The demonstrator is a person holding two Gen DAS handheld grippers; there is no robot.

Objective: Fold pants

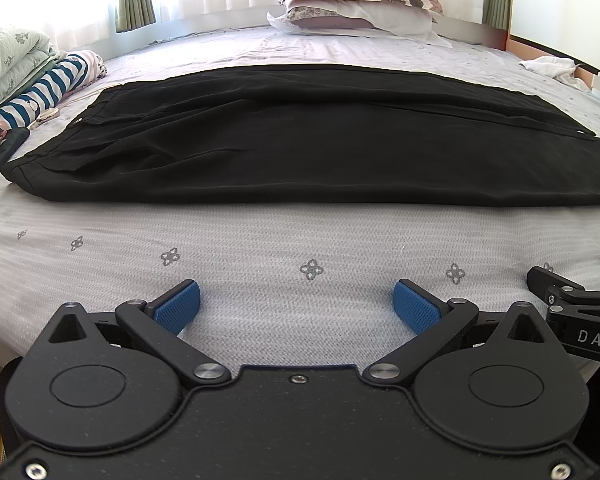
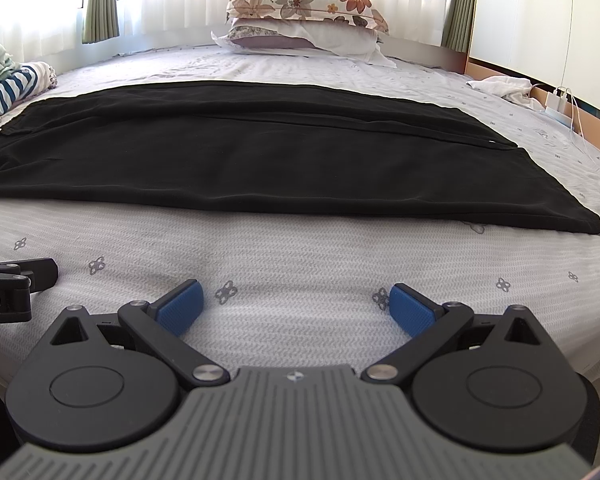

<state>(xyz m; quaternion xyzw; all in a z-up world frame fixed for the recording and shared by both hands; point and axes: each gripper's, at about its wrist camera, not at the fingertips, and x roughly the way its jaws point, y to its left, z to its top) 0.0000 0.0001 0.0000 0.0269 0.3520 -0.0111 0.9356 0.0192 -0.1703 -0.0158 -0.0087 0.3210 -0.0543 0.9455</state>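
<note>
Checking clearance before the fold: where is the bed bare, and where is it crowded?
Bare sheet runs between the black pants and both open tools (left tool, right tool). Another bare strip lies between the pants and the pillows. Crowded: folded bedding at the left edge, white cloth and charger far right.

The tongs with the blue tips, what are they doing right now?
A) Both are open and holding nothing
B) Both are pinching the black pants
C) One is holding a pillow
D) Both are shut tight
A: the left tongs and the right tongs both stand wide apart over the bare bed sheet, short of the black pants, with nothing between their blue tips.
</note>
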